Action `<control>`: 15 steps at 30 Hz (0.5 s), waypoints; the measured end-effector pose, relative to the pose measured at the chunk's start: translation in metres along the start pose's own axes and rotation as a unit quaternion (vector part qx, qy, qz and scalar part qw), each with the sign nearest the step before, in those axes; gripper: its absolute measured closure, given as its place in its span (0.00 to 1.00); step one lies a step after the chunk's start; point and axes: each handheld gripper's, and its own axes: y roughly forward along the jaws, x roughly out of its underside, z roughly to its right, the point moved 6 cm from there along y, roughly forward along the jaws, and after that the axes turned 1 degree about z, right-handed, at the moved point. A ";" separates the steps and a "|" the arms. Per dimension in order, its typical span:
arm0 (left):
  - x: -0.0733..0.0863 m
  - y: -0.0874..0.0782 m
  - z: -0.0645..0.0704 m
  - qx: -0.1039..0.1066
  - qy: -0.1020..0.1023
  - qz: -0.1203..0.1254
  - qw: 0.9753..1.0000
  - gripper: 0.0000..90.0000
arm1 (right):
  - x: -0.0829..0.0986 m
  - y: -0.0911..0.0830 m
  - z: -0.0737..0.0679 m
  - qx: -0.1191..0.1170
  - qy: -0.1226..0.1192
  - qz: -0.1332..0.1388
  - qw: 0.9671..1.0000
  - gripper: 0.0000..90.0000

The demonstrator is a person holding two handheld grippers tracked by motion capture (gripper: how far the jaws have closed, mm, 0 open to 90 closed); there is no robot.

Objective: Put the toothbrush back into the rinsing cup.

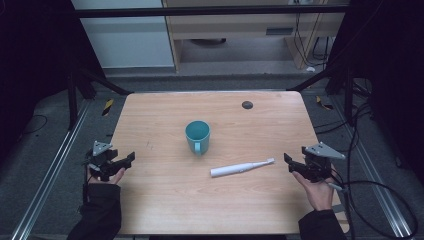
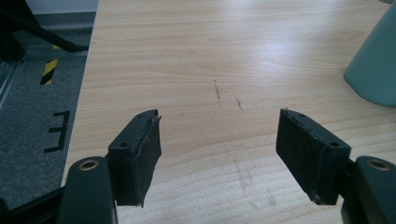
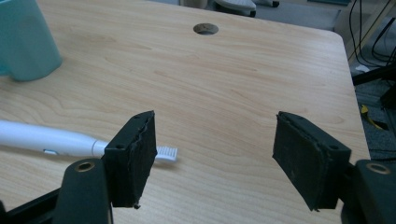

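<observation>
Left gripper at the table's left edge, jaws apart, holding nothing. Teal mug upright at the centre, handle toward the near side. White toothbrush flat just right of it, bristles pointing right. Right gripper near the bristles, jaws apart, empty.

Pale wood-grain table showing a soft sheen and faint scuffs, smooth teal mug looking like matt plastic, glossy white plastic toothbrush lying beside the mug, black pads looking matt, rough-edged.
</observation>
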 end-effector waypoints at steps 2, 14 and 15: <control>0.000 -0.001 -0.001 -0.005 0.000 0.003 1.000 0.34 | 0.000 -0.001 0.000 0.000 0.003 -0.004 1.000 0.34; 0.005 0.007 0.000 -0.010 0.004 -0.018 1.000 0.33 | -0.002 -0.002 -0.018 -0.031 -0.001 -0.014 0.999 0.45; 0.005 0.007 0.001 -0.009 0.007 -0.019 1.000 0.33 | -0.002 -0.002 -0.019 -0.035 0.000 -0.016 0.999 0.47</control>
